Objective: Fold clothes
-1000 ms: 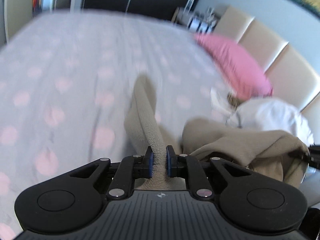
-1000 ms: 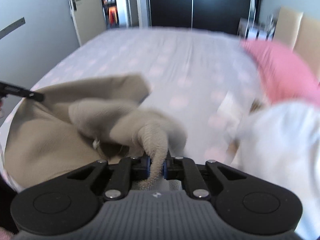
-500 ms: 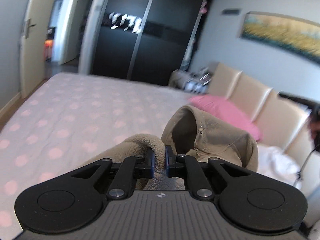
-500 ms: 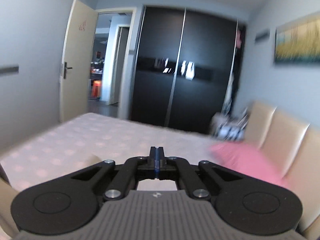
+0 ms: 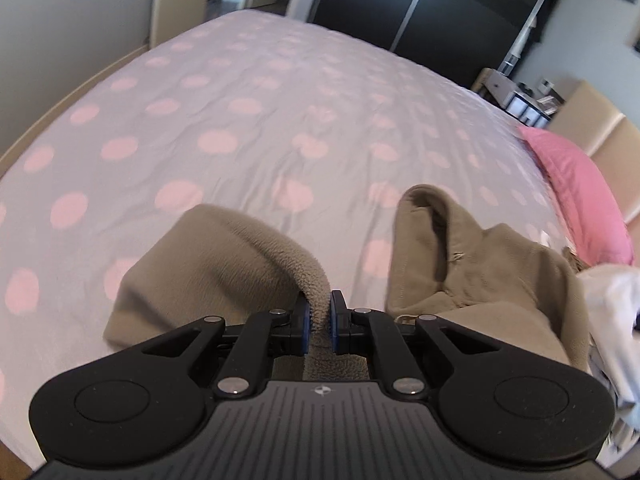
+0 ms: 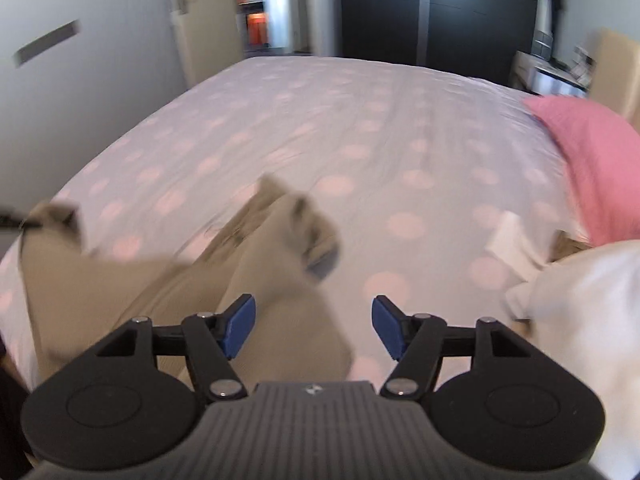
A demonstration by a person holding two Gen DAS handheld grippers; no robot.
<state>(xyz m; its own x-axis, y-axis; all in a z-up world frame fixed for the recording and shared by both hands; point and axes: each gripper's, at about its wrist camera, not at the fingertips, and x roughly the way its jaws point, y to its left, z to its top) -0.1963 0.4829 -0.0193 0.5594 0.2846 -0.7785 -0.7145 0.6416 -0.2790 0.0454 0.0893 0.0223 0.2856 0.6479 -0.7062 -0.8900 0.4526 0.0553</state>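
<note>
A beige fleece hoodie (image 5: 472, 276) lies on the bed, its hood standing open toward the far side. My left gripper (image 5: 319, 322) is shut on a fuzzy fold of that hoodie, and a sleeve (image 5: 200, 264) drapes to its left. In the right wrist view the same hoodie (image 6: 280, 280) is blurred and spread below my right gripper (image 6: 314, 326). The right jaws are opening wide, and the blue pads (image 6: 240, 322) do not press on the cloth under them.
The bed (image 5: 248, 112) has a pale cover with pink dots. A pink pillow (image 5: 580, 192) lies by the beige headboard. A white garment pile (image 6: 580, 312) sits at the right. A dark wardrobe (image 6: 440, 12) and an open door stand beyond the bed.
Both grippers swung up and came back down over the bed. The right gripper let go of the hoodie and opened wide. The left kept its grip on the fleece.
</note>
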